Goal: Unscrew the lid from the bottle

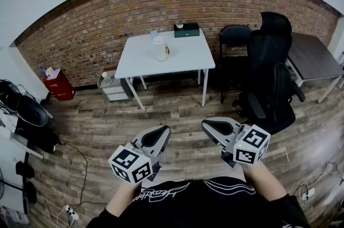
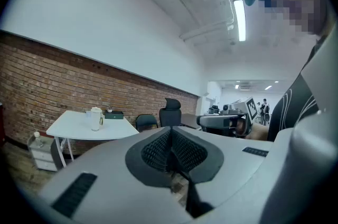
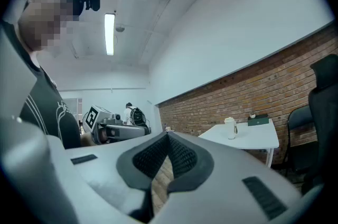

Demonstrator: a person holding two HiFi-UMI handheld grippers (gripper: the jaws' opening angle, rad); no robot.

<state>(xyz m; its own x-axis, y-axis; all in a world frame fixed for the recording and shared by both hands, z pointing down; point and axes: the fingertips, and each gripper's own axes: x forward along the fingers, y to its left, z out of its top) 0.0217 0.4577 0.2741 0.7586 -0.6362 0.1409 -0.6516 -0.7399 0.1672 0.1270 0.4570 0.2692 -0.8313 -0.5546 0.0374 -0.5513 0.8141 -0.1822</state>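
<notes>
— Where was the white lidded bottle [image 1: 160, 48]?

— Upright on the white rectangular surface [image 1: 188, 60] against the red brick wall [image 1: 97, 33], its lid [image 1: 159, 38] in place, well apart from both claws. A small pale container [image 1: 153, 34] stood just behind it, to its left. A dark green box [image 1: 186, 31] sat near the surface's back edge, with a little pale thing on top, too small to tell.

— And the left claw [image 2: 170, 136]?

— Pressed together, its two ribbed black pads [image 2: 156, 151] meeting with nothing between them. It was held low over the wooden plank floor [image 1: 177, 108], just ahead of the person's black shirt [image 1: 204, 197], pointing towards the surface.

— The right claw [image 3: 167, 138]?

— Also pressed together and empty. It was held beside the left one, the two near each other but apart.

— What else stood in the room?

— A black high-backed office chair [image 1: 271, 71] stood to the right of the surface, with a black folding chair [image 1: 234, 41] between the two. Farther right was a dark grey desk [image 1: 314, 57]. A small white drawer unit [image 1: 114, 87] sat on the floor by the surface's left legs, and a red box [image 1: 58, 84] stood farther left against the wall. Black cables [image 1: 75, 168] trailed over the floor at the lower left of the head view.
</notes>
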